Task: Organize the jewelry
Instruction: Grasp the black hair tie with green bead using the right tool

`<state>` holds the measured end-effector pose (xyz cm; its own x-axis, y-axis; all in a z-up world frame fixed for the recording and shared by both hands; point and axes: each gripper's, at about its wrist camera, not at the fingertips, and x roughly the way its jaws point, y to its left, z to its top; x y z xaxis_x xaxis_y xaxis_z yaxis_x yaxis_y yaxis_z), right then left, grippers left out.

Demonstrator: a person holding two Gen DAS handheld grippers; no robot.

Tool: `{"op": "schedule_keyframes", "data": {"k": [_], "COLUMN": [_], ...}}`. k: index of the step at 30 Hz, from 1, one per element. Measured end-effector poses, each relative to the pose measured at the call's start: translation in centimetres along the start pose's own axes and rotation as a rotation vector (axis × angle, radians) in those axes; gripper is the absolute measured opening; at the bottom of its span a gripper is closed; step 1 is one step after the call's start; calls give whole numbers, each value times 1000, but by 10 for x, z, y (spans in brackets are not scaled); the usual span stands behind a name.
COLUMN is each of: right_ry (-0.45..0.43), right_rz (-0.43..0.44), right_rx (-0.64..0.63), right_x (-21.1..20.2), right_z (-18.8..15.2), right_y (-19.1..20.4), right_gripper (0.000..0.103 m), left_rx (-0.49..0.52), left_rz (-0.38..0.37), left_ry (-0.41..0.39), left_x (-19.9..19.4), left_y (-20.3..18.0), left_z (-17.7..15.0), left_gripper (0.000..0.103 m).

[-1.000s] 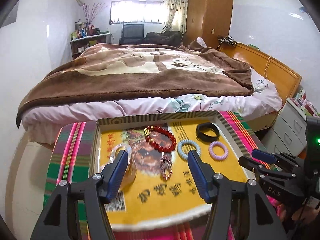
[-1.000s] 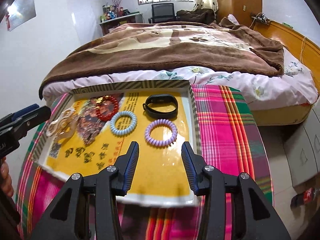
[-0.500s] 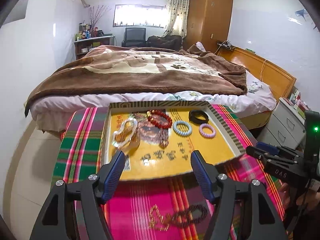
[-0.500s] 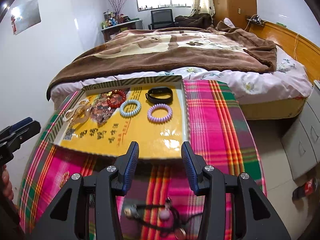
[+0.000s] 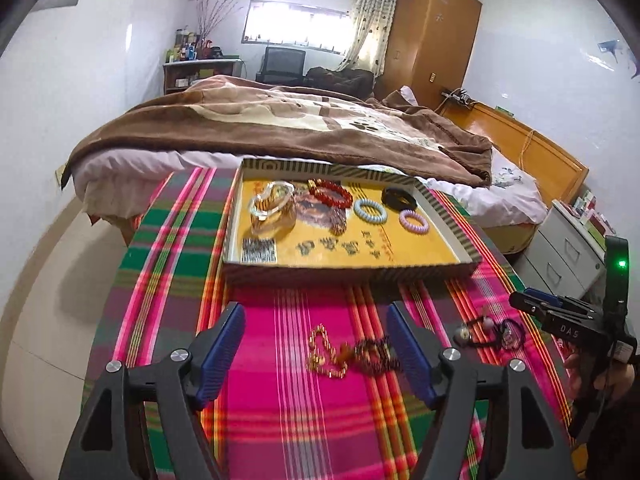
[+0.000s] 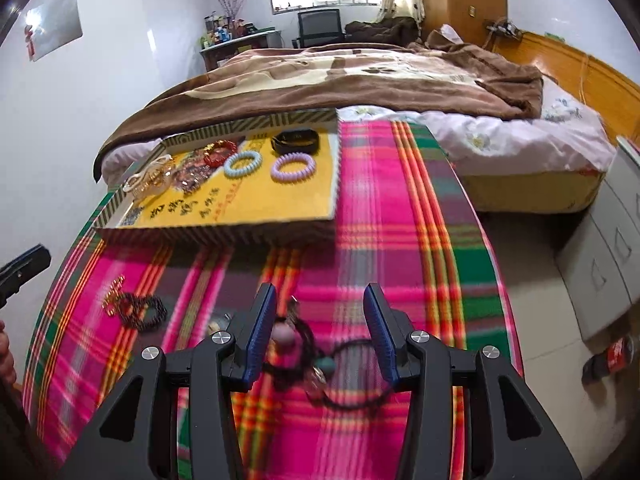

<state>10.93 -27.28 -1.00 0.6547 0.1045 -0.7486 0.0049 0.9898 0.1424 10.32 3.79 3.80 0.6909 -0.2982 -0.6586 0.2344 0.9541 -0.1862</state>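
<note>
Left gripper (image 5: 316,344) fingers apart over gold chain (image 5: 322,350), lower centre; right gripper (image 6: 320,332) fingers apart over black cords (image 6: 308,336).

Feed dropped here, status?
Both hand-held grippers open, empty: left, right. Gold chain and dark cords loose on cloth, outside tray. Nothing blocking.

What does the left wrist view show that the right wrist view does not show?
Only the left wrist view shows the right tongs from outside, with a green light. Only the right wrist view shows the turquoise bead on the black cords. Both show the yellow tray, the lilac coil tie, the gold chain and the dark bead bracelet.
</note>
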Motion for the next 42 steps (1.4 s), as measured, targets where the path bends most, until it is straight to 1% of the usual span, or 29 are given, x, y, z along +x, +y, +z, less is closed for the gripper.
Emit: {"op": "schedule_keyframes", "data": {"k": [4, 9, 13, 18, 22, 23, 24, 25, 26, 27, 28, 31, 35, 37, 40, 42], "right_ry": [14, 63, 70, 67, 65, 65, 61, 57, 58, 58, 58, 55, 4, -16, -50, -74], "right_rz": [-11, -65, -81, -80, -77, -78, -82, -79, -68, -63, -59, -56, -79, -81, -82, -78], "right_rx": [-1, -37, -49, -102, -96, -92, -89, -87, -84, -82, -82, -73, -12, 14, 37, 55], "right_x": [-5, 1, 11, 23, 26, 26, 26, 25, 24, 24, 23, 20, 4, -4, -17, -26], "right_z": [-20, -38, -33, -24, -21, -21, -21, -22, -23, -23, -24, -27, -29, -30, -32, -30], "right_y": [-20, -30, -31, -24, -25, -25, -25, -25, -25, -26, -26, -29, -44, -52, -59, -63], "right_gripper": [46, 47, 47, 47, 47, 45, 40, 17, 5, 5, 2, 2, 2, 2, 2, 2], "left_rx": [-5, -18, -23, -34, -52, -58, -61, -63, -61, -58, -56, -46, -28, -20, 14, 21], "left_rz": [-7, -13, -17, -3, 5, 7, 7, 7, 6, 6, 8, 8, 22, 39, 85, 97], "left_ry": [14, 35, 51, 71, 88, 94, 98, 105, 110, 115, 120, 135, 159, 177, 223, 231], "left_x": [-2, 4, 10, 15, 18, 20, 20, 21, 23, 24, 25, 30, 39, 45, 57, 63], "left_y": [3, 7, 6, 11, 18, 20, 21, 21, 21, 20, 19, 16, 12, 11, 7, 6], "left_z": [-13, -19, -22, -26, -29, -30, -30, -31, -31, -31, -32, -32, -32, -33, -35, -35], "left_gripper": [74, 74, 75, 75, 75, 75, 75, 75, 75, 75, 75, 75, 75, 75, 75, 75]}}
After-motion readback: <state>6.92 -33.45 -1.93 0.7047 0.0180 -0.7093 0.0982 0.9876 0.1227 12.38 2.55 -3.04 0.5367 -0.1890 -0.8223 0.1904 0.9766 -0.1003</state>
